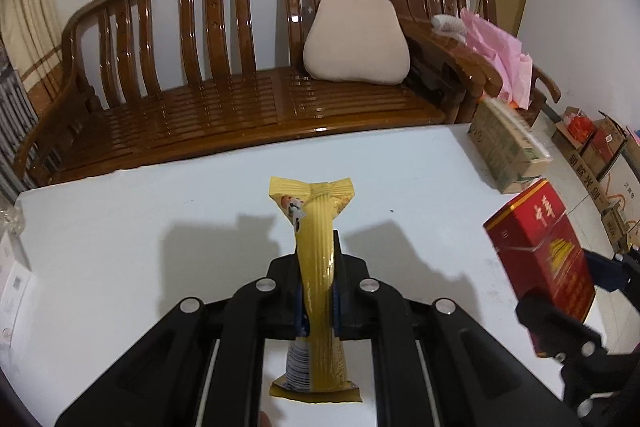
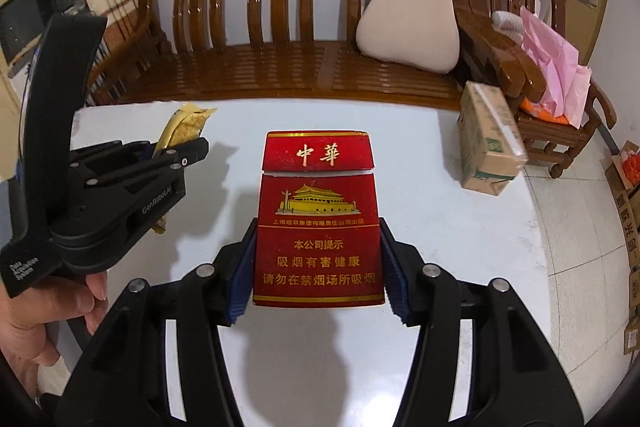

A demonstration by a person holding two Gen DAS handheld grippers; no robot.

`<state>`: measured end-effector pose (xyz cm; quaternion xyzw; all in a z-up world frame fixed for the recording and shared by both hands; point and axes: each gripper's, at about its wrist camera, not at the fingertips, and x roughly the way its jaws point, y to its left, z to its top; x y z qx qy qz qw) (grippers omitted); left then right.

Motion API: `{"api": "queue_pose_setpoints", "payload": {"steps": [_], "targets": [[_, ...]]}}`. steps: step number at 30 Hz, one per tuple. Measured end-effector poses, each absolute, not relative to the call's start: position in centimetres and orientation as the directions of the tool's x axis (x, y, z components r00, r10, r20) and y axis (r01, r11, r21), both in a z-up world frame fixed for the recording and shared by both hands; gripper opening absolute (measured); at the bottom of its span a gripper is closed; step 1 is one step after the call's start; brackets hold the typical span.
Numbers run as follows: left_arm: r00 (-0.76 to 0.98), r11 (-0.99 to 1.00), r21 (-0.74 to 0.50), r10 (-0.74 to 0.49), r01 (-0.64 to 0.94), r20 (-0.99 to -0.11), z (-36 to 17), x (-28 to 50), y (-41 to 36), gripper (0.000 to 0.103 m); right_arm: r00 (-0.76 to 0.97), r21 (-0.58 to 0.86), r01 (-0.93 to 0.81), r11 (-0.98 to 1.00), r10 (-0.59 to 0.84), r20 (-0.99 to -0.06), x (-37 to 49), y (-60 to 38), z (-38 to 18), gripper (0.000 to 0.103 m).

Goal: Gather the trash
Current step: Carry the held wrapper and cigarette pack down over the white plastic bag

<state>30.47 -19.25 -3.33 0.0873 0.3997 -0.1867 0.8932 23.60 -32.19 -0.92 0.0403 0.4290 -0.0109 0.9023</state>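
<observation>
The red cigarette pack (image 2: 316, 223) read "中華", and the right gripper (image 2: 316, 267) was clamped on its sides above the table (image 2: 460, 247). The left gripper (image 1: 318, 291) was closed on a yellow wrapper (image 1: 318, 267), whose ends stuck out both ways.

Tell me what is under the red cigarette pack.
The red cigarette pack hangs in the right claw, lifted clear. Below it lies bare white table and a shadow. The strip of table directly behind the pack is covered.
</observation>
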Motion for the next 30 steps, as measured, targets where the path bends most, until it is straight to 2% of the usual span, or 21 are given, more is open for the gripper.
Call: {"api": "queue_pose_setpoints", "payload": {"steps": [17, 30], "targets": [[0.686, 0.9, 0.058, -0.287, 0.433, -0.669, 3.7, 17.9, -18.9, 0.01, 0.739, 0.103, -0.039, 0.994, 0.098, -0.667, 10.8, -32.2, 7.6, 0.053], [0.725, 0.896, 0.069, -0.306, 0.438, -0.616, 5.5, 10.0, -17.9, 0.01, 0.783, 0.107, -0.057, 0.993, 0.111, -0.612, 2.4, -33.2, 9.2, 0.053]]}}
